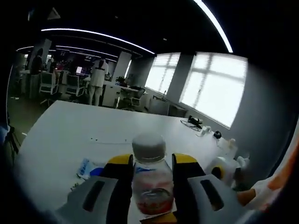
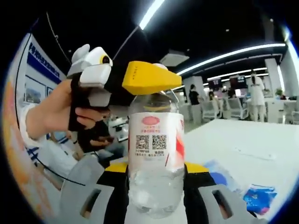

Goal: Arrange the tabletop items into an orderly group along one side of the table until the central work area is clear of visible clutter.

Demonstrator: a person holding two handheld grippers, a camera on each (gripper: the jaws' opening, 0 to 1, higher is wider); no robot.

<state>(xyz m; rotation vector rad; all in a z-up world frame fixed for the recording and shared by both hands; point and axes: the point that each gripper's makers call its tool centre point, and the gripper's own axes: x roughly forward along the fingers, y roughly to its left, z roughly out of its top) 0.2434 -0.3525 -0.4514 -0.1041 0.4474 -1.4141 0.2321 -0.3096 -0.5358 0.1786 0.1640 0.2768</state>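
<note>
Standing upright between two pairs of jaws, a clear plastic water bottle [image 1: 150, 179] is the thing closest to both cameras. It has a whitish screw cap, a ribbed lower body and a white label with red print. In the left gripper view the left hand-held gripper [image 1: 152, 175] has its yellow-tipped black jaws pressed against the bottle's sides just under the cap, gripping it. In the right gripper view the right hand-held gripper [image 2: 156, 179] closes its own jaws on the lower half of the same bottle [image 2: 155, 161], below the label.

The right gripper view alone lets you read the label's face: a red oval logo above two QR codes. It also shows the left hand-held gripper from outside, one yellow jaw crossing the bottle's top, with a person's hand [image 2: 58, 112] wrapped around its black and white handle.

The left gripper view looks across the white worktop [image 1: 93, 126]. A blue and white wrapper [image 1: 88, 168] lies just left of the jaws, and a black cable bundle [image 1: 194, 122] sits far off near the worktop's edge. In the right gripper view, blue packets [image 2: 254, 196] lie on the worktop to the right of the bottle. Behind, an open office with ceiling light strips.
</note>
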